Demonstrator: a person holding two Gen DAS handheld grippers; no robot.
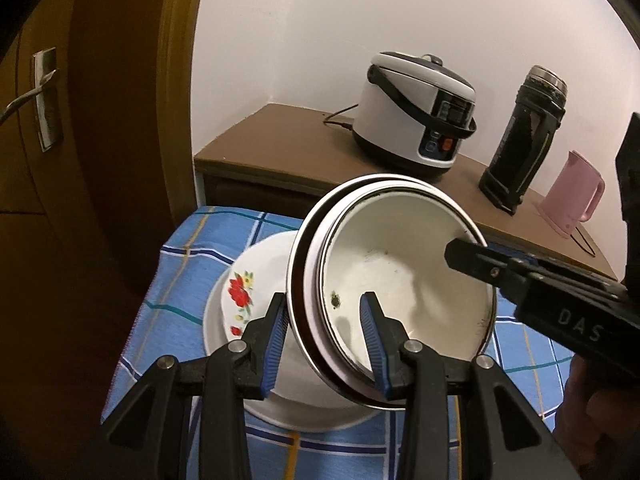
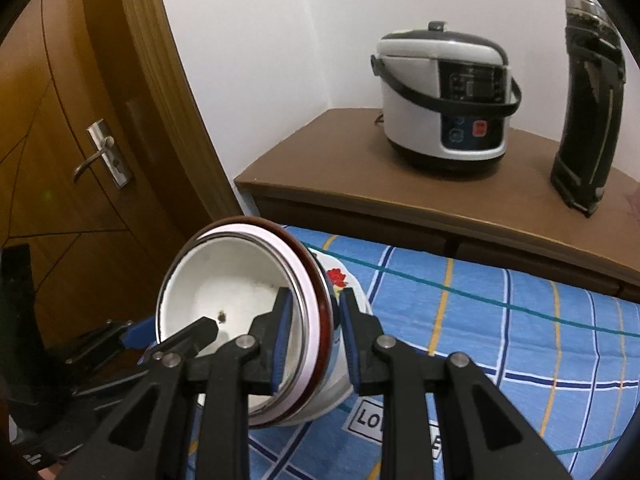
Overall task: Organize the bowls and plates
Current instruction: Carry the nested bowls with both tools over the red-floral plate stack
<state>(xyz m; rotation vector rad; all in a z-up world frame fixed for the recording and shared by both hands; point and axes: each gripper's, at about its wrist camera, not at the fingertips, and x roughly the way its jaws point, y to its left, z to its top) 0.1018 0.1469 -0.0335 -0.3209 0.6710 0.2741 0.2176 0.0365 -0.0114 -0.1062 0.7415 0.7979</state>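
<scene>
At the left, the flowered bowl [image 1: 256, 312] stands on the blue checked cloth [image 1: 192, 264]. The left hand-held gripper [image 1: 326, 316] pinches the near rim of a tilted stack of nested bowls [image 1: 400, 276] — one finger outside, one inside. At the right, the right hand-held gripper [image 2: 314, 332] pinches the opposite rim of the same stack in the same manner. The stack leans over the flowered bowl; whether it touches it cannot be told. The step looks like seating the stack into the flowered bowl. To do it well, both grips should hold firm while the stack is levelled and centred, then lowered slowly — enamel rims slip and chip easily.
</scene>
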